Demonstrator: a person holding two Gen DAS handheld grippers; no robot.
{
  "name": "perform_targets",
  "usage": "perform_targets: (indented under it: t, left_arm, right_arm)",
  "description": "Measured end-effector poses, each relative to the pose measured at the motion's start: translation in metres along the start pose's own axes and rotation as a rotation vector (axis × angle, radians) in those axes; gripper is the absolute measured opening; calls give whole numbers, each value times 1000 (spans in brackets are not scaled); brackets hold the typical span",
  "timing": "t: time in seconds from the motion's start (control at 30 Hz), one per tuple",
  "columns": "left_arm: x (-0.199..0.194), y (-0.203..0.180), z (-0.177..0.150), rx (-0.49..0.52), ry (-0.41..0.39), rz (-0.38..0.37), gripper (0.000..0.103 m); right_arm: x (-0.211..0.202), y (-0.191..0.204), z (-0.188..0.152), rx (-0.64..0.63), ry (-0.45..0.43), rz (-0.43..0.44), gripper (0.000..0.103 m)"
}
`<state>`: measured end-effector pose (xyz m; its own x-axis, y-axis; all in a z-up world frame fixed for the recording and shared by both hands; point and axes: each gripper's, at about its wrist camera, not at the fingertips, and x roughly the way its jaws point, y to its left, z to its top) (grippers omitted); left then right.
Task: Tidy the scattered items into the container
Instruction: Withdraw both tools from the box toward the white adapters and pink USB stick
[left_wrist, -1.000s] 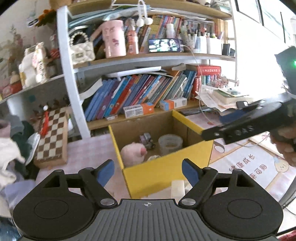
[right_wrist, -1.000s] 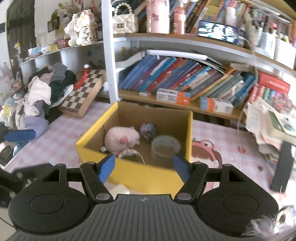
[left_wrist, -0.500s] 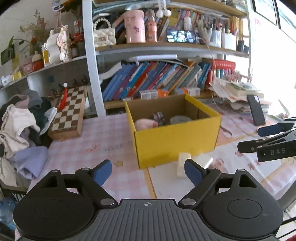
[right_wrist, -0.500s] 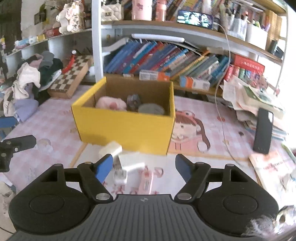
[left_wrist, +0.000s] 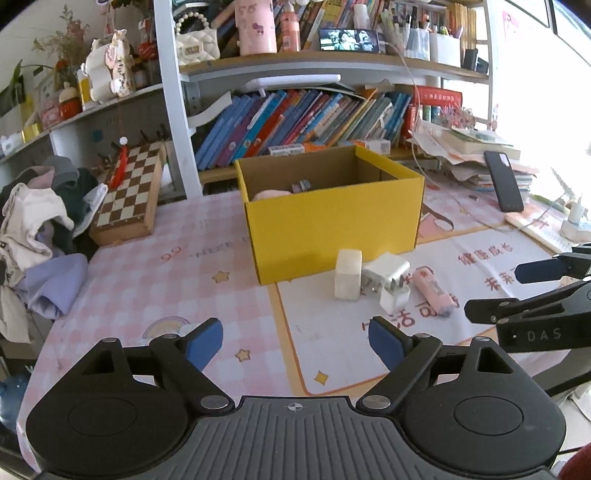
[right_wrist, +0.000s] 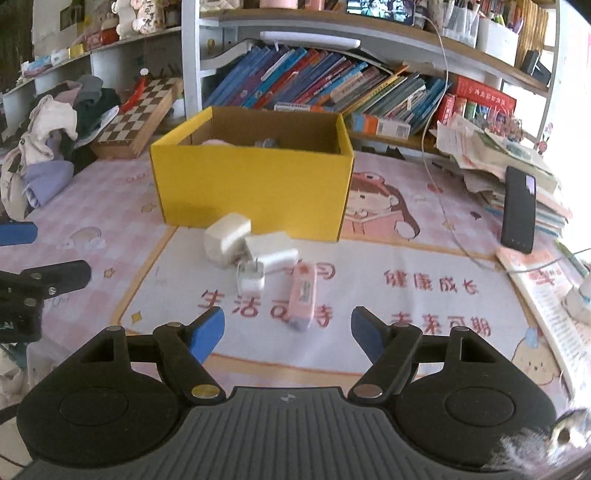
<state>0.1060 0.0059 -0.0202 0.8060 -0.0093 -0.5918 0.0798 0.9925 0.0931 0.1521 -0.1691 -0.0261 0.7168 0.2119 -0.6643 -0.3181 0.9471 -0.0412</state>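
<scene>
A: What changed?
B: I pulled both tools back from the yellow box (right_wrist: 251, 188). Right tool (right_wrist: 287, 329) widened, empty; left tool (left_wrist: 295, 341) open, empty. Pink tube (right_wrist: 303, 295) and chargers (right_wrist: 255, 254) lay on tabletop (right_wrist: 424, 317), unpicked.

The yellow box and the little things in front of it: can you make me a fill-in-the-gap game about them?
1. The yellow box stands with its top ____.
2. The pink tube lies on the mat, ____ the box.
3. The chessboard has brown and ____ squares.
4. The right gripper has ____ between its blue pads.

Missing words: open; outside; white; nothing
</scene>
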Motion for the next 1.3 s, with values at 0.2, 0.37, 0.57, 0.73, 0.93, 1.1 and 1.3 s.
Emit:
perform_targets:
  t: [0.2,0.37,0.57,0.73,0.93,1.1,1.3]
  left_arm:
    - [3,-9,-8,33,-7,-1,89]
    - [8,-10,-8,36,8,-7,89]
    - [17,-13,-4,48,30,-27,88]
    - [24,-16,-2,60,30,-46,88]
    - [38,-15,4,45,45,-41,87]
    - [52,-17,13,45,52,-37,85]
    - [68,-24,20,69,62,-55,79]
  right_arm:
    - [5,11,-9,-51,21,12,74]
    - [11,8,-12,-55,41,10,72]
    - [18,1,-10,-41,66,15,68]
    - [26,-4,-7,-30,86,21,60]
    - [39,-11,-1,-26,108,27,57]
    - [52,-17,5,-26,129,34,56]
    - [68,-23,11,-27,159,44,52]
